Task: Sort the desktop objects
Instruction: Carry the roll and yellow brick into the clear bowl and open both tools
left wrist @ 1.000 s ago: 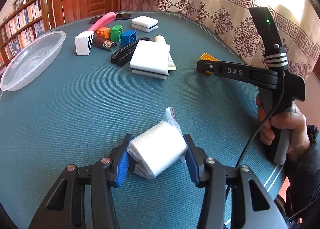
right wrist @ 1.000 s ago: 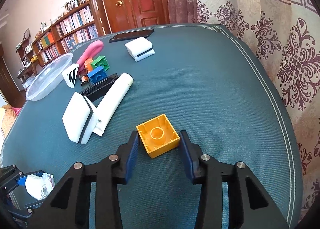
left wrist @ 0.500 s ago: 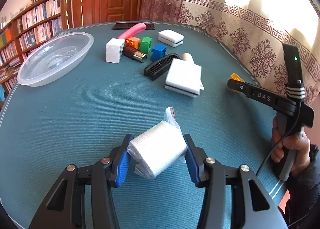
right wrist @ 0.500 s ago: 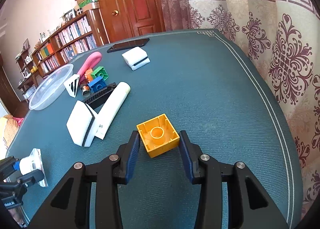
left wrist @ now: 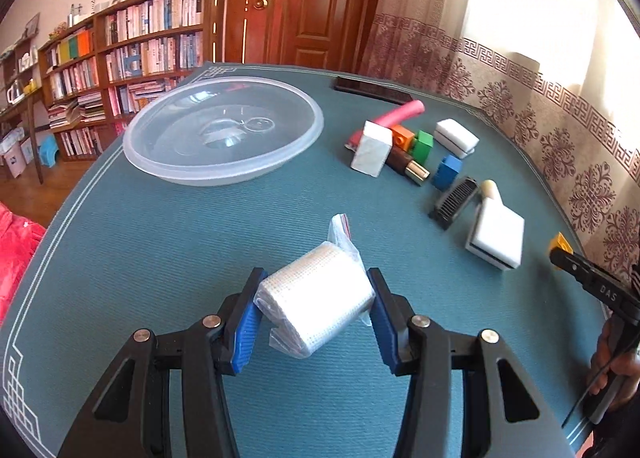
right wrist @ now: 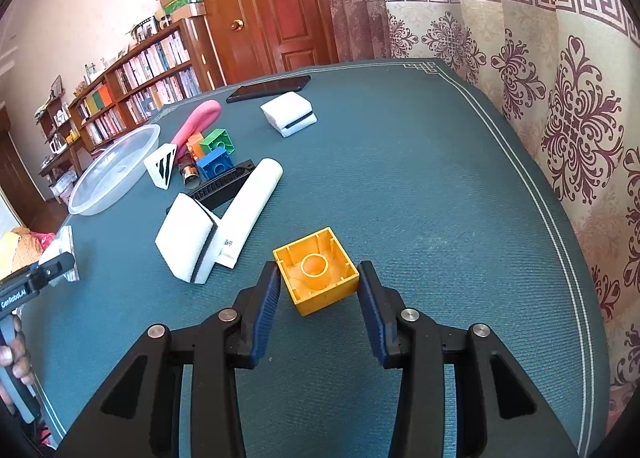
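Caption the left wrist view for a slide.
Left gripper holds a wrapped white roll, facing a clear bowl on the table.

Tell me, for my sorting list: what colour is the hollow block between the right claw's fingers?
Yellow plastic block; right wrist view.

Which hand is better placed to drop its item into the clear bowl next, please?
Left, probably: its tongs grip the wrapped white roll with the clear bowl just ahead; the right tongs, holding the yellow block, sit farther away.
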`<state>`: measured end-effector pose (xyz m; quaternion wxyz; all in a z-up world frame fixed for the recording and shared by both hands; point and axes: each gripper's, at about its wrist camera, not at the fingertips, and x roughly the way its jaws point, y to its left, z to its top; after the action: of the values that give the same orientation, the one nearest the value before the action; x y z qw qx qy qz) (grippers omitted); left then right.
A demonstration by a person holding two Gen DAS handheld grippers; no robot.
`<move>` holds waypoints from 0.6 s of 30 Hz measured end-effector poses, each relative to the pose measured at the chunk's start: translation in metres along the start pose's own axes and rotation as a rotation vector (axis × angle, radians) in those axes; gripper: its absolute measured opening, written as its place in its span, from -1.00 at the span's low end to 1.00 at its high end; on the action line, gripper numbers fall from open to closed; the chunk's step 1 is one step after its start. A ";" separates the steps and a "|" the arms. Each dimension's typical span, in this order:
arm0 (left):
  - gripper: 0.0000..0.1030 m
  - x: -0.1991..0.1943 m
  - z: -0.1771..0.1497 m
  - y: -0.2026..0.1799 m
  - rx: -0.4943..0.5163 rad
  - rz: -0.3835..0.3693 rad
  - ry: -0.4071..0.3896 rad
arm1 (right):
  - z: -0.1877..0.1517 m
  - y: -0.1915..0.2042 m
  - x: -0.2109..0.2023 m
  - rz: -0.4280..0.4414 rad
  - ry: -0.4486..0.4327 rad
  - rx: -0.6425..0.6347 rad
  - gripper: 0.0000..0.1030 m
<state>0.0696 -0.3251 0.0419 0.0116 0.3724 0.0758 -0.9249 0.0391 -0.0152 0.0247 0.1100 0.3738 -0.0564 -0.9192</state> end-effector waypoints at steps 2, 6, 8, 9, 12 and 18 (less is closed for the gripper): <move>0.05 0.000 0.007 0.011 -0.019 0.020 -0.022 | -0.001 0.001 0.000 0.004 0.006 0.005 -0.17; 0.05 0.002 0.022 0.030 -0.047 0.048 -0.060 | -0.002 0.003 0.001 0.013 0.019 0.023 -0.17; 0.05 0.004 0.029 0.036 -0.054 0.059 -0.075 | -0.002 0.005 0.001 0.007 0.020 0.025 -0.17; 0.05 0.006 0.032 0.039 -0.056 0.063 -0.081 | -0.003 0.006 0.001 0.006 0.021 0.027 -0.17; 0.05 0.012 0.040 0.047 -0.064 0.074 -0.096 | -0.002 0.010 0.001 0.009 0.025 0.038 -0.17; 0.05 0.022 0.056 0.062 -0.084 0.072 -0.110 | 0.004 0.028 0.003 0.032 0.025 0.042 -0.17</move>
<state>0.0199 -0.3938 0.0584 0.0648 0.3226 0.1003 -0.9390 0.0391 -0.0427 0.0308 0.1176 0.3864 -0.0804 -0.9112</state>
